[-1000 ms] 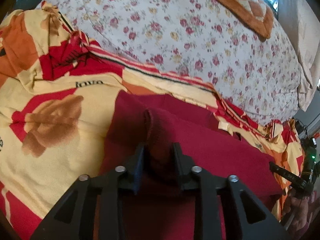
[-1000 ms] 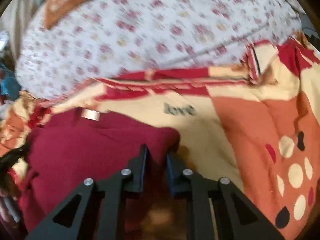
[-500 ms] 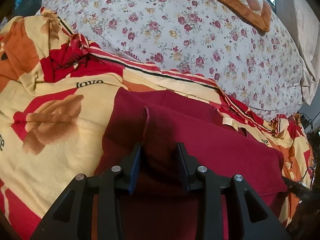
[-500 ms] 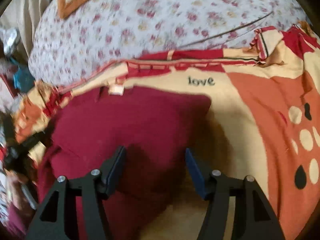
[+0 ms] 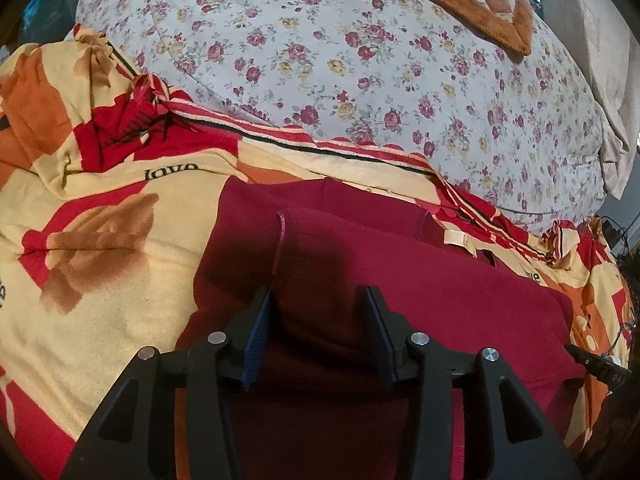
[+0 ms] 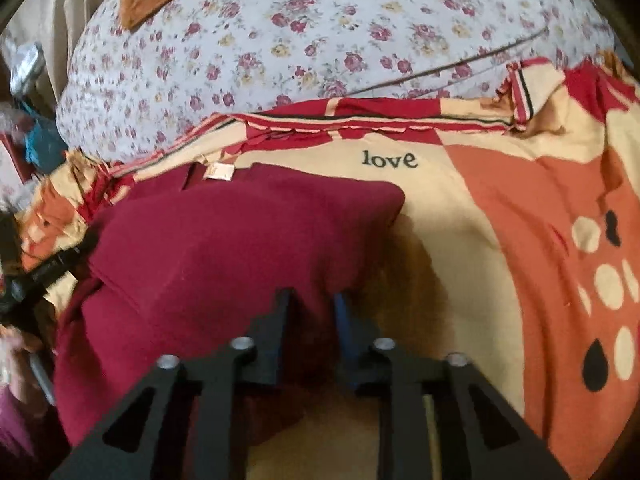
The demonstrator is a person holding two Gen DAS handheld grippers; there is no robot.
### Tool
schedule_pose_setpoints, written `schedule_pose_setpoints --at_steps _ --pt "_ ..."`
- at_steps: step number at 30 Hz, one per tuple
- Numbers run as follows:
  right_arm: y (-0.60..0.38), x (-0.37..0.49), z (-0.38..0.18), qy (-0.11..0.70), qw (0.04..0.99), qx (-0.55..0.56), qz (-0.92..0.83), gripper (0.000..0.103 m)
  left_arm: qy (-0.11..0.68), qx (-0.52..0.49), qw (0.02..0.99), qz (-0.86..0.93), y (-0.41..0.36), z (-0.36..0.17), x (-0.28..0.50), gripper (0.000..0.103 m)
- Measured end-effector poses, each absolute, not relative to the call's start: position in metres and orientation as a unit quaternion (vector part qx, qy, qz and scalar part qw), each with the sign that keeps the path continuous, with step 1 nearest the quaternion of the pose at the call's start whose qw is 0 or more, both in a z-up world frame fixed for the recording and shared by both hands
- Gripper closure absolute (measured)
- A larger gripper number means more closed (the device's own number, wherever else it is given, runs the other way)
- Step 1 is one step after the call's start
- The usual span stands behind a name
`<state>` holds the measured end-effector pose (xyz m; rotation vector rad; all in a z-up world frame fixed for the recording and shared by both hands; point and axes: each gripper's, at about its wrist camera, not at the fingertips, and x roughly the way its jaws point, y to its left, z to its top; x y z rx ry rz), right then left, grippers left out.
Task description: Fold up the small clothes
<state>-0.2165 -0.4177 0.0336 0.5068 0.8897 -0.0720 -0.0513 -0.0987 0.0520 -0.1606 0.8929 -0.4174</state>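
Lying folded on a cream, red and orange printed blanket [image 6: 460, 208], a dark red knit garment [image 5: 400, 280] is straddled by the left gripper [image 5: 318, 308], whose jaws have just been opening. The right gripper [image 6: 314, 300] has just been closing, garment edge between its fingers; contact cannot be told.

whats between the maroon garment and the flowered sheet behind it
In both wrist views a strip of the yellow, red and orange blanket, with its red striped edge, separates the maroon garment from the flowered sheet.
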Motion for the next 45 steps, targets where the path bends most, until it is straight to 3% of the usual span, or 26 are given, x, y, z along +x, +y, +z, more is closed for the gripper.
schedule_pose_setpoints --at_steps 2,7,21,28,33,45 --pt "-0.423 -0.217 0.031 0.43 0.866 0.252 -0.044 0.048 0.427 -0.076 0.878 -0.202 -0.099 0.052 -0.051 0.074" --pt "-0.431 -0.219 0.036 0.425 0.869 0.249 -0.054 0.045 0.424 -0.064 0.88 -0.203 -0.103 0.051 -0.052 0.07" --pt "-0.414 -0.218 0.038 0.43 0.867 0.254 -0.004 0.033 0.404 -0.127 0.881 -0.211 -0.077 0.076 -0.087 0.07" --pt "-0.401 -0.226 0.036 0.449 0.859 0.246 0.0 0.032 0.418 -0.137 0.873 -0.212 -0.065 0.08 -0.124 0.07" --pt "-0.391 -0.236 0.041 0.459 0.856 0.238 0.009 0.023 0.433 -0.109 0.869 -0.216 -0.065 0.078 -0.15 0.07" --pt "-0.373 -0.255 0.033 0.456 0.856 0.243 0.011 0.023 0.439 -0.12 0.865 -0.209 -0.042 0.076 -0.18 0.07"
